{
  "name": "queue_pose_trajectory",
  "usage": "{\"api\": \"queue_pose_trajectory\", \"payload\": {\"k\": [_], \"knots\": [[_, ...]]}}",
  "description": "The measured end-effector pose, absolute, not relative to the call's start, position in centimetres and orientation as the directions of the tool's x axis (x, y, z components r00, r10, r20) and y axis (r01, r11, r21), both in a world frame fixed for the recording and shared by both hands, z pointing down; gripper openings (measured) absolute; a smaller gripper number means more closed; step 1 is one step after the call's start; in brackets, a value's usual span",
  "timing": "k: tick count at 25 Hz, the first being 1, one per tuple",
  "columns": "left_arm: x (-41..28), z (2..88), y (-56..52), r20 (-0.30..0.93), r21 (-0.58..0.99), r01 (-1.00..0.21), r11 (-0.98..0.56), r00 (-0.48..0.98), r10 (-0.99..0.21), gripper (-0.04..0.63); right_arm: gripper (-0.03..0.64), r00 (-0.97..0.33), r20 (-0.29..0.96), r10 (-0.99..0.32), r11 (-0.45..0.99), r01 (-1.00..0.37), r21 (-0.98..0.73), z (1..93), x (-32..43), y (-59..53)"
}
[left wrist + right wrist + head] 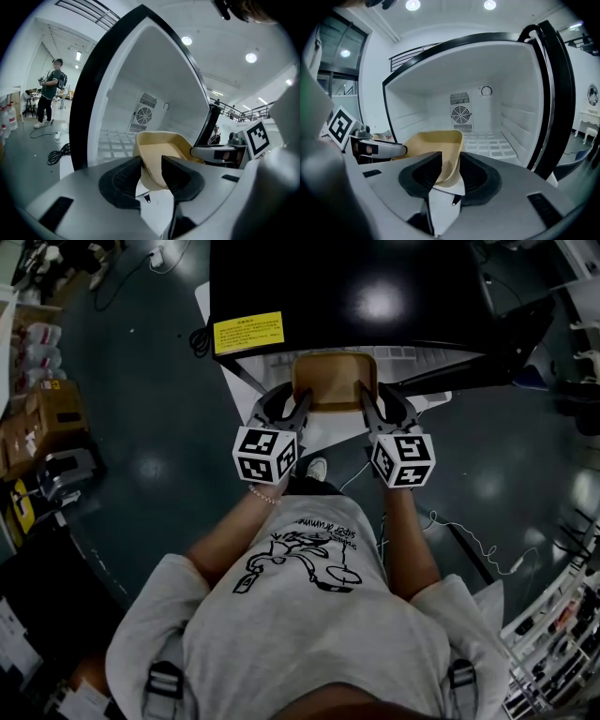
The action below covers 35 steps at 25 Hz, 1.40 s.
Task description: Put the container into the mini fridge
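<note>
A tan rectangular container (334, 381) hangs in front of the open black mini fridge (356, 287), held level between both grippers. My left gripper (302, 409) is shut on the container's left rim (150, 164). My right gripper (367, 401) is shut on the container's right rim (449, 161). The container looks empty in both gripper views. The fridge's white inside (487, 117) has a round fan vent (461, 114) on its back wall and a ribbed floor, with nothing on it. The fridge door (555, 93) stands open at the right.
The fridge stands on a dark floor (159, 427) with cables. Cardboard boxes and clutter (42, 418) line the left. Shelving with small items (553, 615) is at the lower right. A person (49, 91) stands far off in the left gripper view.
</note>
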<state>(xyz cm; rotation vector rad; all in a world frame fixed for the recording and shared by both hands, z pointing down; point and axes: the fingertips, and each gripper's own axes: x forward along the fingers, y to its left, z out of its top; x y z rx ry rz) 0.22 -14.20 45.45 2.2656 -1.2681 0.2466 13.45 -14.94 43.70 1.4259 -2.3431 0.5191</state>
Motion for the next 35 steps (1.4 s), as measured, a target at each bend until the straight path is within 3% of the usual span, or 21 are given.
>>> {"api": "queue_pose_trajectory", "payload": {"k": [35], "knots": [[2.3,45.2,-22.8,0.393,0.314,-0.857,-0.409,0.510,-0.765,0.143,0.130,-0.405,0.459,-0.791,0.394,-0.911,-0.126,43.7,15.5,-23.5]]}}
